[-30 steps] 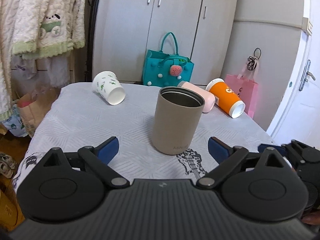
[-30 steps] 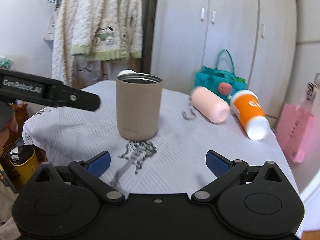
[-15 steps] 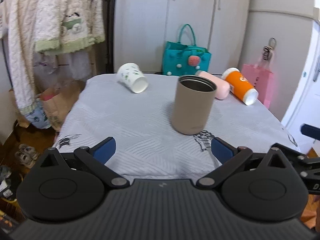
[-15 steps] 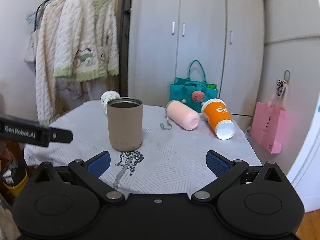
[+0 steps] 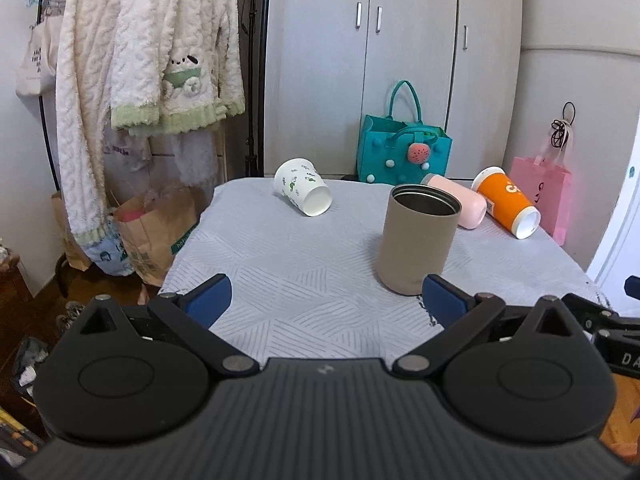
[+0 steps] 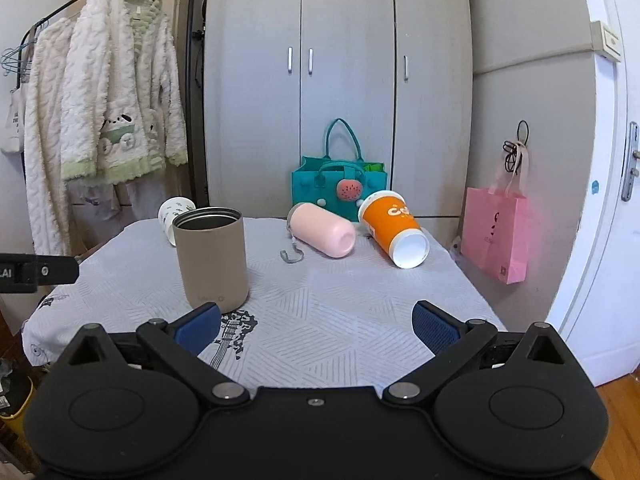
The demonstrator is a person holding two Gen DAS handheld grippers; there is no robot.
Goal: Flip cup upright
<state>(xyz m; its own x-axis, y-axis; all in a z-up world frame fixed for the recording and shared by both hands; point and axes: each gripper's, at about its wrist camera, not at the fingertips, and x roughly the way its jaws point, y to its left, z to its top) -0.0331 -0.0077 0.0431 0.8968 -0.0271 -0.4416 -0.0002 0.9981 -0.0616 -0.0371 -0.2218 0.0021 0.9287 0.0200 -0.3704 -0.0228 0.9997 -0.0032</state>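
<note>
A tan metal cup [image 5: 418, 238] stands upright, mouth up, on the grey-clothed table [image 5: 280, 272]; it also shows in the right wrist view [image 6: 211, 256]. A white patterned cup [image 5: 303, 192], a pink cup [image 5: 460, 205] and an orange cup [image 5: 506, 207] lie on their sides behind it. In the right wrist view the pink cup [image 6: 323, 230] and orange cup [image 6: 394, 228] lie at the back, and the white cup [image 6: 172, 216] is partly hidden. My left gripper [image 5: 326, 300] is open and empty in front of the table. My right gripper [image 6: 316, 324] is open and empty, at the table's front edge.
A teal bag [image 6: 338, 186] stands behind the table against grey wardrobes. A pink bag [image 6: 494, 236] hangs on the right wall. Fleece clothes [image 5: 140, 60] hang on a rack to the left, above paper bags [image 5: 156, 232] on the floor. The table's front edge is near both grippers.
Both grippers have drawn back from the table and away from the upright tan cup, which looks smaller now. The cups have not moved.
</note>
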